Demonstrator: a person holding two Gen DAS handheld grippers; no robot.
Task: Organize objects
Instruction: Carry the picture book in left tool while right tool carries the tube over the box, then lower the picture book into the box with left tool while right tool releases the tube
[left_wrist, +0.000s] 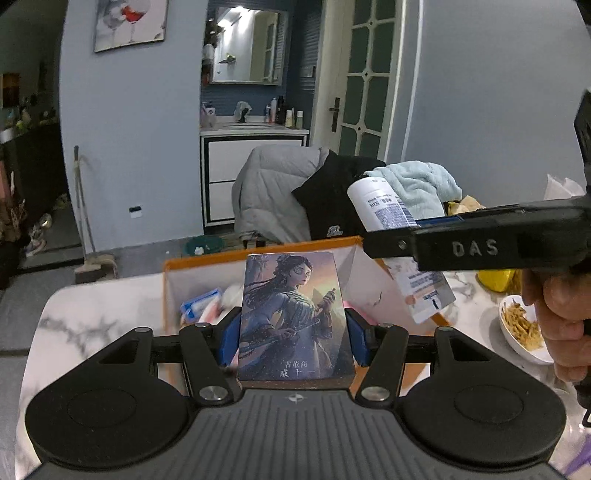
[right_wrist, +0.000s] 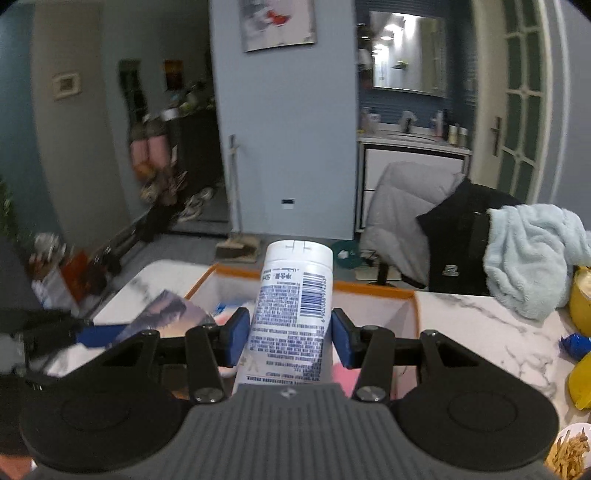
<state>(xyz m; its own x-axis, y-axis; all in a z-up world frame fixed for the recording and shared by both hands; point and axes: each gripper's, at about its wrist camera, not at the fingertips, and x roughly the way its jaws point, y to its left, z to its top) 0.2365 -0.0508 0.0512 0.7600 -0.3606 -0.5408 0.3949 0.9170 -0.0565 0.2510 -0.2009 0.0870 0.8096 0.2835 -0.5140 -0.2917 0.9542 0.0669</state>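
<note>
My left gripper (left_wrist: 293, 341) is shut on a picture box (left_wrist: 293, 314) printed with a woman in blue, its blue pads (left_wrist: 227, 343) pressed on both sides. It is held above an orange-rimmed bin (left_wrist: 258, 254) on the marble table (left_wrist: 92, 314). Seen side-on at the right, my right gripper (left_wrist: 384, 245) grips a white tube (left_wrist: 384, 206), cap tilted up. In the right wrist view the right gripper (right_wrist: 290, 336) is shut on this white tube (right_wrist: 291, 306) over the bin (right_wrist: 373, 290). The left gripper (right_wrist: 85, 336) and the box (right_wrist: 166, 314) show at the left.
The bin holds blue and pink packets (left_wrist: 199, 306). A bowl of snack strips (left_wrist: 521, 328) sits by the person's hand (left_wrist: 561, 317). Yellow items (right_wrist: 580, 295) and a blue wrapper (right_wrist: 574, 345) lie at the table's right. A chair with jackets (right_wrist: 406, 206) and a towel (right_wrist: 532, 258) stands behind.
</note>
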